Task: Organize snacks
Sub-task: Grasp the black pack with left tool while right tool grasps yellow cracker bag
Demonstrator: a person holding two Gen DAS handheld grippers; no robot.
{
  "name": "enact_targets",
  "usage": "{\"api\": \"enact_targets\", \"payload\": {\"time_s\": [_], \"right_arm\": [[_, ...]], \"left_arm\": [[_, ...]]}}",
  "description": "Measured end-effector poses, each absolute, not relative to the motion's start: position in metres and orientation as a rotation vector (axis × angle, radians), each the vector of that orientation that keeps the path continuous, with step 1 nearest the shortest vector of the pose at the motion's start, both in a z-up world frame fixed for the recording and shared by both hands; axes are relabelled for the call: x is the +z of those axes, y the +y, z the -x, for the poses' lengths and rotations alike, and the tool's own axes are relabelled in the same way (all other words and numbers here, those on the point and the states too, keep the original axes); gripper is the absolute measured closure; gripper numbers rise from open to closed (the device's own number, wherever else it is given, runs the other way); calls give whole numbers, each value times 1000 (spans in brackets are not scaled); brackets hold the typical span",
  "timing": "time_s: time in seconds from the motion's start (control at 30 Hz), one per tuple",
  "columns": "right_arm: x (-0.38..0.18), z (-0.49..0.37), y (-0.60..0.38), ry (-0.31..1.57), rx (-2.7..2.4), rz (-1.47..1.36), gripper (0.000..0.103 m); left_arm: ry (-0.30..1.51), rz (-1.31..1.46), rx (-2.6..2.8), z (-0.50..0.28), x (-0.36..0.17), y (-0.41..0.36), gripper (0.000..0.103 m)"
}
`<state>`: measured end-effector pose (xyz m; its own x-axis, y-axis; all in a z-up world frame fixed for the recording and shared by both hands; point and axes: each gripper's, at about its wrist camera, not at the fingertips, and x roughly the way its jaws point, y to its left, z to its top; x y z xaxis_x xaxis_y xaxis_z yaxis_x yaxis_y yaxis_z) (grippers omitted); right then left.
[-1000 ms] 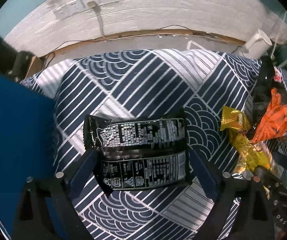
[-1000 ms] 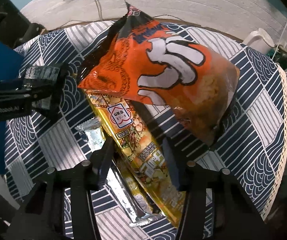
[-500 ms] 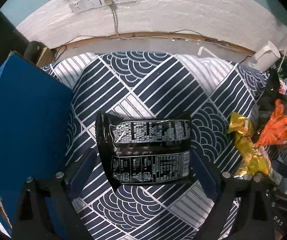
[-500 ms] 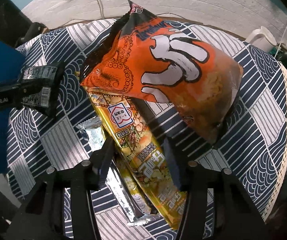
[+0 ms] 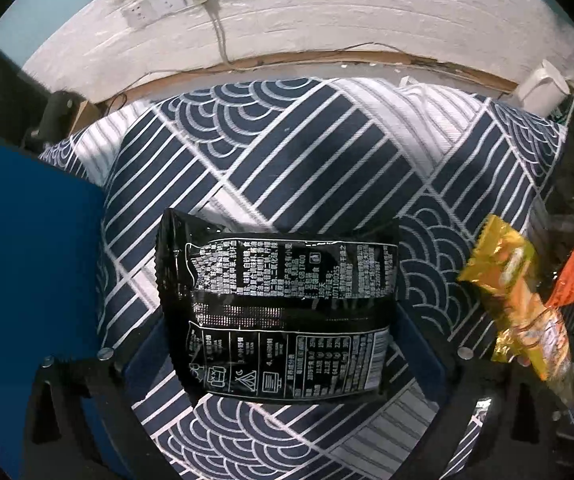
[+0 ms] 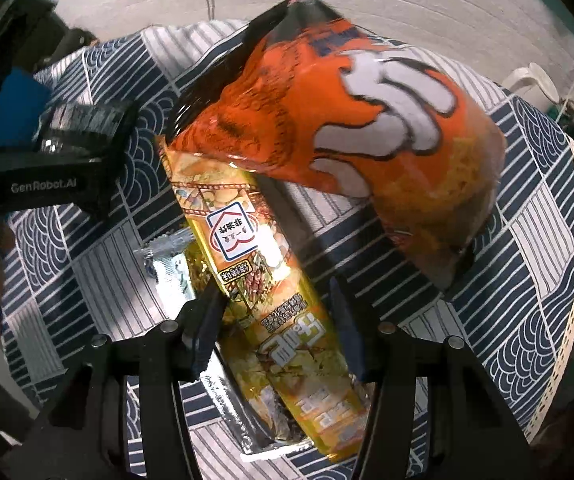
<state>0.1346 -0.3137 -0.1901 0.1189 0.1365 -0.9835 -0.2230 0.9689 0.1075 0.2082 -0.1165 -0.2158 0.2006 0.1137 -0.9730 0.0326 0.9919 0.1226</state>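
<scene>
As the left hand-held gripper [image 5: 279,344] carried the black packet [image 5: 277,312], pinched between its fingers, the blue box [image 5: 31,248] had slid back left of it. The right hand-held gripper [image 6: 277,320] kept pinching the yellow packet [image 6: 263,272] above the tabletop [image 6: 527,280], so sorting remained unfinished.

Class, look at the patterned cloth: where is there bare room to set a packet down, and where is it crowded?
Bare cloth lies between the black packet and the wall, and along the cloth's right edge beyond the orange bag. The middle is crowded: orange bag, yellow packet and silver packet overlap.
</scene>
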Motion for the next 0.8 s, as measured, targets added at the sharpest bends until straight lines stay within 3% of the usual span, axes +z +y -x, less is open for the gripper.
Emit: {"api": "enact_targets", "payload": {"time_s": [0.13, 0.2, 0.3, 0.37, 0.43, 0.8], "right_arm": [[-195, -135, -307, 1422, 257, 106, 50], [-196, -135, -306, 1418, 254, 101, 50], [-194, -137, -302, 1404, 251, 107, 59], [-192, -138, -297, 1386, 258, 135, 69], [-189, -137, -288, 1382, 274, 152, 72], [-166, -128, -268, 1351, 296, 141, 73]], "left_arm": [[1345, -137, 43, -204, -215, -117, 2], [1318, -143, 32, -198, -212, -116, 12], [1293, -150, 16, -191, -207, -113, 25], [1293, -148, -6, -189, -204, -109, 26], [1298, -138, -23, -187, -202, -105, 27], [1257, -125, -47, -160, -170, -85, 27]]}}
